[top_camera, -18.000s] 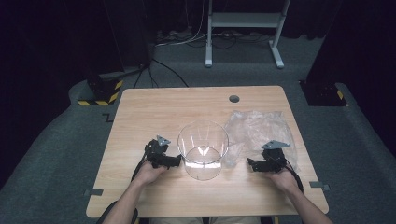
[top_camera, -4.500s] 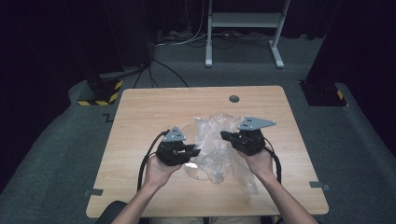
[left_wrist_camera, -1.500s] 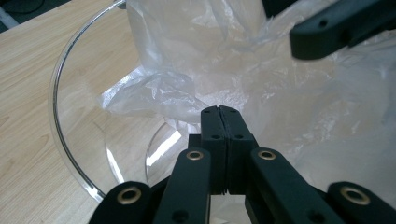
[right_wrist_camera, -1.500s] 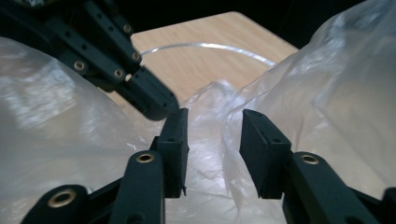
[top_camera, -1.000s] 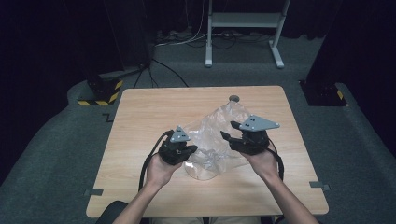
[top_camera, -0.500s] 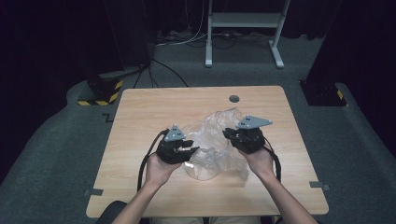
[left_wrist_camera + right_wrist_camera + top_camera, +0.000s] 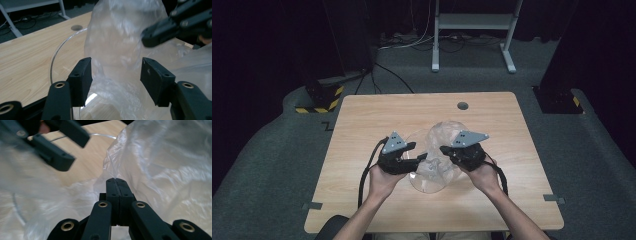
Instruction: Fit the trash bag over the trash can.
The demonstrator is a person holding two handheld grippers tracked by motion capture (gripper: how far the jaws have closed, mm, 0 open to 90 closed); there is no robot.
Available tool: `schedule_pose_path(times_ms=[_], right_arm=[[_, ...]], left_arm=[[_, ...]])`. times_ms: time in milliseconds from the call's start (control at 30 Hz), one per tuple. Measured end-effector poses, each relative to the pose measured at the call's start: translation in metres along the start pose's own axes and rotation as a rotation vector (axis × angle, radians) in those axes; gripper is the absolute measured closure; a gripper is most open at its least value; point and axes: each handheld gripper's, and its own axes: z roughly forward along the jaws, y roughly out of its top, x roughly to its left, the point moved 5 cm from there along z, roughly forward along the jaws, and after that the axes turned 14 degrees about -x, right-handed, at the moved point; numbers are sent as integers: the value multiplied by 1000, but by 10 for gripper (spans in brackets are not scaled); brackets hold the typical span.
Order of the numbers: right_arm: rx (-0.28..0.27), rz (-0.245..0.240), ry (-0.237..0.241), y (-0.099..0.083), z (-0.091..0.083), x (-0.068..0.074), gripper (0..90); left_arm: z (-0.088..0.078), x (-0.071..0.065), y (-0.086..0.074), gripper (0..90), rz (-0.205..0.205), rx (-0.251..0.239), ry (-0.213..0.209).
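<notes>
The crinkled clear plastic bag (image 7: 443,150) sits bunched over the round clear glass bowl (image 7: 432,182) mid-desk (image 7: 362,125). The right gripper (image 7: 116,180) is pinched tight on a fold; the left gripper (image 7: 115,75) has just been opening — film loose between its jaws. Lining the bowl seems under way — next, regrip the bag's edge.

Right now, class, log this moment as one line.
left gripper: open, jaws just opening around clear plastic bag | right gripper: shut on bag | clear round bowl: beneath
</notes>
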Motion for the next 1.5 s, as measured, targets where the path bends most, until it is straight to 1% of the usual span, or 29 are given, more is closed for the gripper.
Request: schedule_pose_path(times_ms=[100, 167, 233, 300, 400, 433, 467, 500, 567, 600, 633, 700, 733, 767, 833, 900, 1000, 1033, 1100, 1133, 1167, 1233, 1300, 1367, 1500], right_arm=[[25, -15, 48, -2, 4, 7, 895], [42, -20, 75, -4, 7, 11, 895], [56, -25, 101, -6, 10, 14, 895], [69, -31, 122, -7, 11, 17, 895], [79, -37, 147, -8, 13, 21, 892], [83, -34, 148, -8, 14, 22, 889], [84, -37, 155, -8, 14, 22, 880], [84, -35, 159, -9, 14, 23, 861], [83, -30, 165, -9, 14, 24, 820], [80, -30, 166, -8, 14, 24, 779], [76, -28, 164, -8, 14, 24, 732], [61, -27, 151, -6, 12, 23, 656], [54, -30, 144, -5, 10, 23, 633], [46, -44, 137, -4, 9, 23, 621], [27, -55, 122, -1, 4, 23, 595], [1, -59, 106, 3, -1, 21, 578], [-28, -71, 58, 7, -7, 17, 543], [-38, -65, 30, 8, -10, 13, 521], [-49, -49, -12, 8, -13, 6, 503], [-61, -30, -34, 8, -15, 1, 501], [-67, -11, -46, 8, -17, -3, 498], [-69, 15, -72, 6, -19, -9, 489], [-72, 39, -114, 4, -21, -17, 482], [-70, 67, -141, 2, -22, -22, 474], [-56, 133, -166, -4, -23, -32, 472]], left_arm=[[3, -1, 0, 415, 3, -6, 1], [5, -1, 1, 417, -2, -14, 0], [7, -1, 2, 430, -10, -23, -4], [8, -3, 3, 455, -2, -25, -5], [8, -7, 5, 591, 33, -15, -7], [9, -8, 5, 644, 39, -2, -13], [9, -8, 5, 701, 51, 11, -6], [9, -8, 5, 751, 53, 20, -5], [10, -6, 4, 822, 50, 47, -2], [10, -6, 3, 860, 51, 51, 2], [9, -4, 4, 878, 50, 60, 6], [8, -2, 3, 891, 51, 72, 24], [8, 0, 3, 892, 49, 77, 35], [8, 1, 2, 892, 49, 82, 46], [8, 3, 1, 892, 49, 94, 63], [8, 5, -1, 891, 53, 107, 70], [8, 5, -3, 891, 57, 124, 70], [8, 5, -4, 891, 56, 128, 69], [9, 5, -6, 891, 54, 138, 62], [9, 5, -7, 890, 55, 142, 59], [9, 5, -8, 890, 53, 148, 55], [8, 6, -9, 890, 43, 153, 53], [8, 7, -10, 890, 34, 154, 51], [7, 7, -11, 890, 24, 159, 49], [7, 7, -13, 890, 18, 173, 37]])
